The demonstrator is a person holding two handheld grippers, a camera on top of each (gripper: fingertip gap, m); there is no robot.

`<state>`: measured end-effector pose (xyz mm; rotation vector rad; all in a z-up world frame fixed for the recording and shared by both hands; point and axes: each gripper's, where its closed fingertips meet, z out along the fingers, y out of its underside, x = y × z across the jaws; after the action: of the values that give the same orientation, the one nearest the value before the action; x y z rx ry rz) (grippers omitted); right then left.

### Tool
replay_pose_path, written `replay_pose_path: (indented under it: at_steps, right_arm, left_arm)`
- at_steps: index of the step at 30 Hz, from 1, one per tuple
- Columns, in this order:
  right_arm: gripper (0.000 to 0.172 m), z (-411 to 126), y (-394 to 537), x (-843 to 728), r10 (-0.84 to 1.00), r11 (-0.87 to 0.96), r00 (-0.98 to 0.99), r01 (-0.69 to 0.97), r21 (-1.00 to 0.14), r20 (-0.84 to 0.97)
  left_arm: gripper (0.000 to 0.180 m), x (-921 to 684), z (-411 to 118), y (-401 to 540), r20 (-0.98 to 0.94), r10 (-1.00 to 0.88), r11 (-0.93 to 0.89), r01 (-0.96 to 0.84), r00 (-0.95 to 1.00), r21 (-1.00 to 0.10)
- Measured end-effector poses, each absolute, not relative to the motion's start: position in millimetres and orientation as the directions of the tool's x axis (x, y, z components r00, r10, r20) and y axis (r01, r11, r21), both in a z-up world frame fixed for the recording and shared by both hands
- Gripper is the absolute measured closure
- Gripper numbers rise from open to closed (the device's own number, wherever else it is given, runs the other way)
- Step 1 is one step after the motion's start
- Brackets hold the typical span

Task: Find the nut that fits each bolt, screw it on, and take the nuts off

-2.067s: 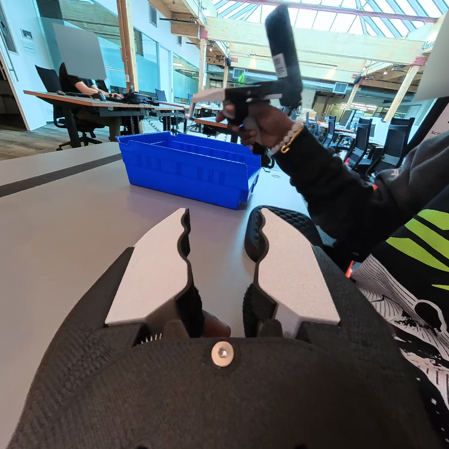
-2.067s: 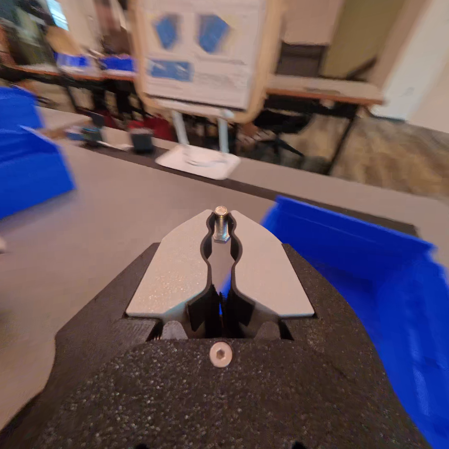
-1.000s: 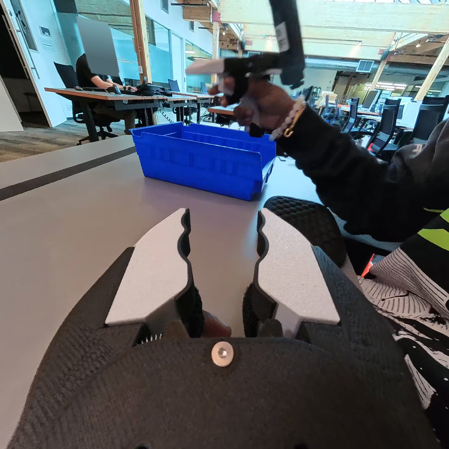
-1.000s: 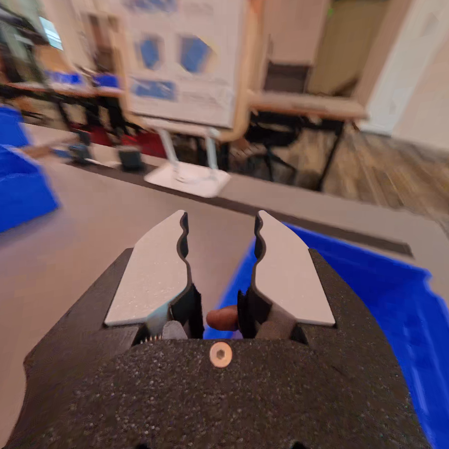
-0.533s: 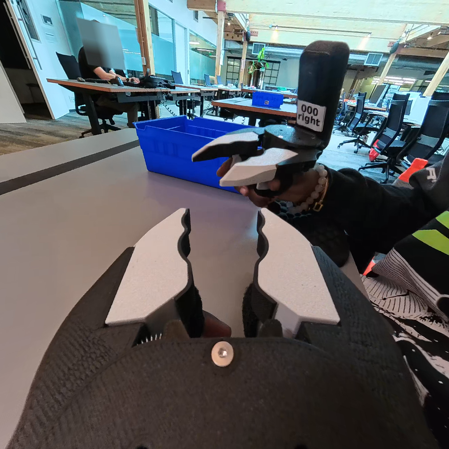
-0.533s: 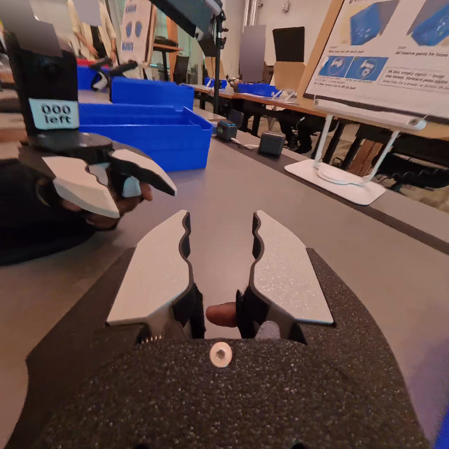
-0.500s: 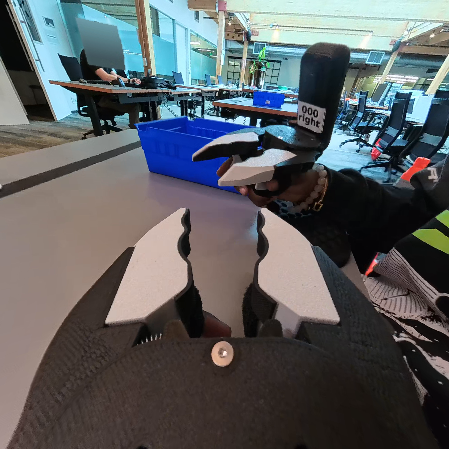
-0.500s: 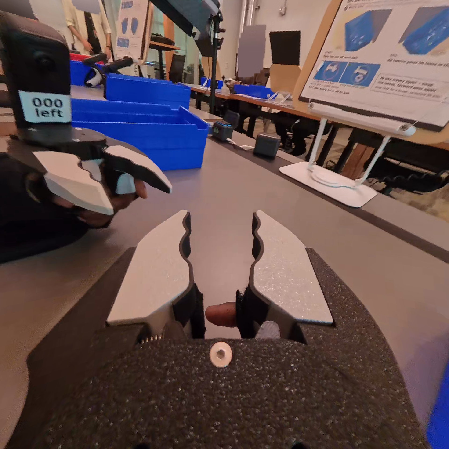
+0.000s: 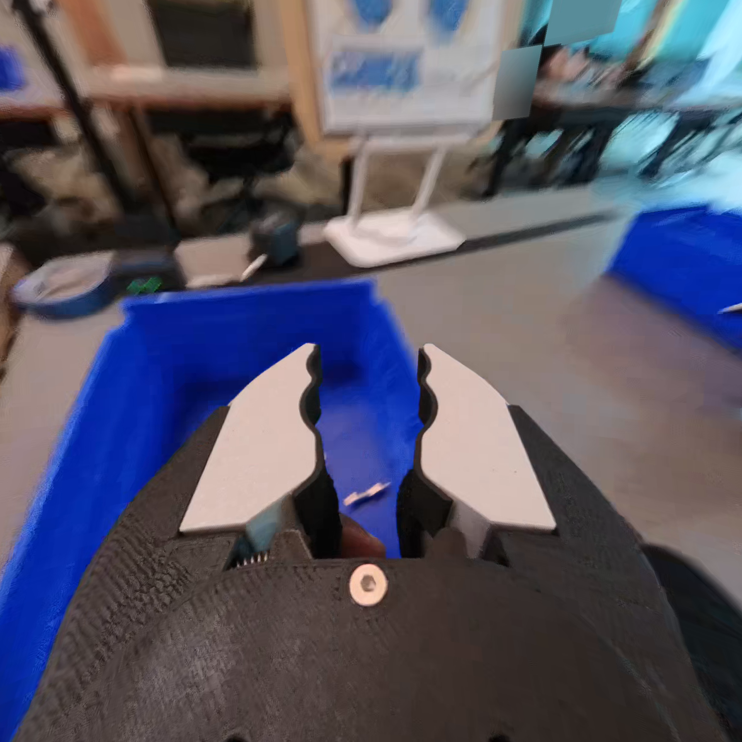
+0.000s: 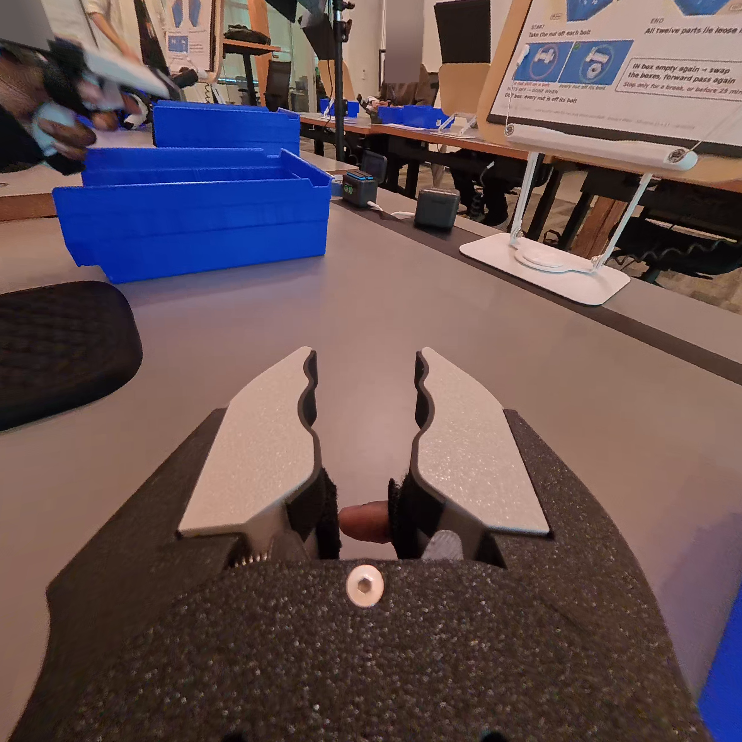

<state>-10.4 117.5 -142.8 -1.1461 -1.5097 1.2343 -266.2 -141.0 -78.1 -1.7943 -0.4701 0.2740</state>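
My left gripper (image 9: 367, 353) is open and empty, held above a blue bin (image 9: 100, 401); the view is blurred by motion. A small silver part, a bolt by its look (image 9: 366, 498), lies on the bin floor between my fingers' bases. My right gripper (image 10: 364, 357) is open and empty above the bare grey table (image 10: 401, 313). The left gripper also shows blurred at the top left of the right wrist view (image 10: 100, 76), raised over another blue bin (image 10: 192, 217).
A white stand with an instruction board (image 10: 562, 261) sits at the back right. Small dark boxes (image 10: 435, 208) lie along the table's dark strip. A black mesh chair back (image 10: 60, 345) is at the left. A second blue bin (image 9: 682, 273) is at the right. One gripper's finger ends stand about 35 cm off the other's.
My right gripper let go of the bolt it held two seconds ago and swung over the bare table. My left gripper swung from the table to above a blue bin, jaws slightly narrower.
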Motion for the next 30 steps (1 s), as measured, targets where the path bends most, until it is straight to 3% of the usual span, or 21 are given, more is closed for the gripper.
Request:
replay_pose_path:
  at_steps: [6, 13, 17, 20, 24, 30]
  right_arm:
    - [0.126, -143, 123, -10, 0.979, 0.077, -0.197, 0.135, -0.988, 0.05]
    - [0.126, -144, 125, -11, 0.98, 0.067, -0.194, 0.138, -0.988, 0.039]
    - [0.126, -144, 125, -11, 0.98, 0.064, -0.195, 0.14, -0.988, 0.036]
    - [0.126, -144, 125, -11, 0.98, 0.063, -0.194, 0.138, -0.988, 0.036]
    - [0.127, -144, 126, -10, 0.981, 0.062, -0.193, 0.136, -0.989, 0.035]
    - [0.127, -144, 125, -10, 0.98, 0.062, -0.196, 0.138, -0.988, 0.034]
  left_arm:
    - [0.129, -323, -186, -168, 0.043, 0.483, -0.567, 0.349, 0.875, -0.746]
    - [0.131, -332, -220, -164, 0.063, 0.44, -0.637, 0.361, 0.896, -0.681]
    - [0.141, -335, -225, -164, 0.047, 0.424, -0.655, 0.342, 0.904, -0.673]
    - [0.164, -331, -231, -164, 0.042, 0.392, -0.683, 0.321, 0.919, -0.656]
    - [0.165, -333, -216, -164, -0.025, 0.402, -0.675, 0.278, 0.915, -0.684]
    - [0.166, -285, -135, -131, -0.084, 0.295, -0.609, 0.119, 0.952, -0.784]
